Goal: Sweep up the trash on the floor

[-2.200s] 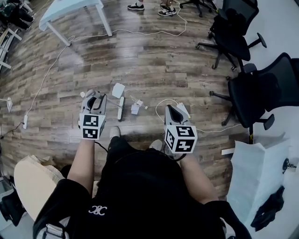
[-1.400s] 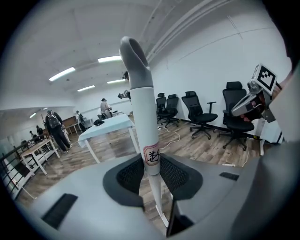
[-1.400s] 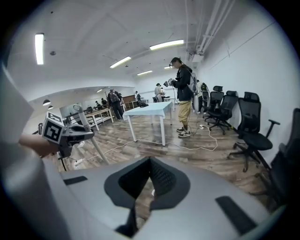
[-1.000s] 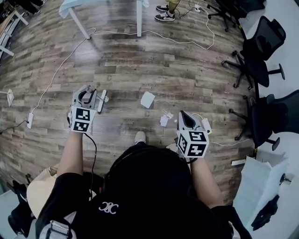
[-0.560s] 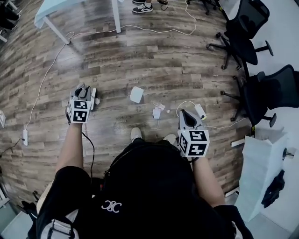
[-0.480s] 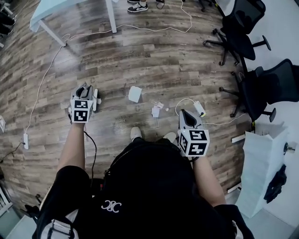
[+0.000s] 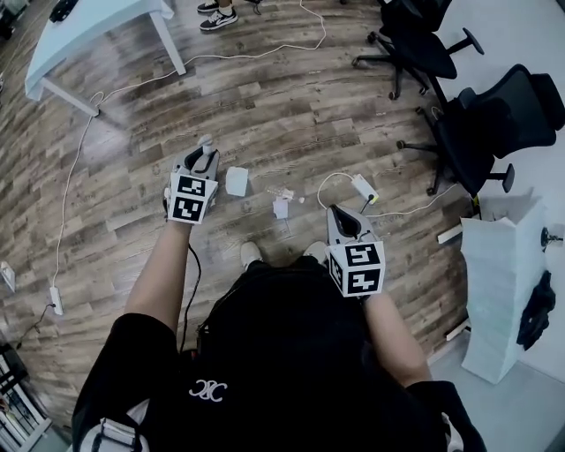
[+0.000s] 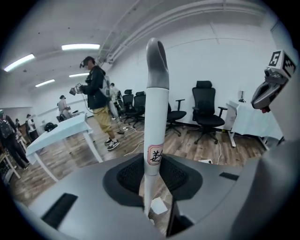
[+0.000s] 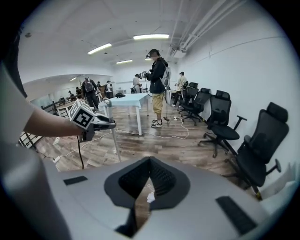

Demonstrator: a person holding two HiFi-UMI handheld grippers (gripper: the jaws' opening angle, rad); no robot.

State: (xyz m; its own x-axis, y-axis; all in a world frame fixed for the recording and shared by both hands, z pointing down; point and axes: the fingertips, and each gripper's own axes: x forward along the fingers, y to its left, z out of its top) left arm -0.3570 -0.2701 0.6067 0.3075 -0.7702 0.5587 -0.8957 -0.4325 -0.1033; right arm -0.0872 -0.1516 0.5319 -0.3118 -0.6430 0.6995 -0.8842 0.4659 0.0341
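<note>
**Broom handle in the left gripper, paper scraps on the plank floor**

The person stands on a wood-plank floor (image 7: 291, 115), one pale shoe (image 7: 251, 254) showing below the body. The left gripper (image 7: 202, 168) has its fingers clamped on an upright white broom handle (image 8: 154, 117), which carries a small label and ends in a grey cap. The right gripper (image 7: 341, 217) hangs near the person's right side, its fingers drawn together with nothing between them.

The trash lies just ahead of the feet. A square white paper (image 7: 237, 181) lies just beside the left gripper, and smaller paper scraps (image 7: 281, 207) lie between the two grippers.

A white adapter (image 7: 363, 187) on a looped cord lies near the right gripper. To the right stands a white draped stand (image 7: 503, 282).

Farther off are black office chairs (image 7: 481, 124) and a pale blue bench (image 7: 93, 26), with a long white cable (image 7: 256, 51) trailing past its legs. Another person's sneakers (image 7: 216, 18) stand beyond it.
</note>
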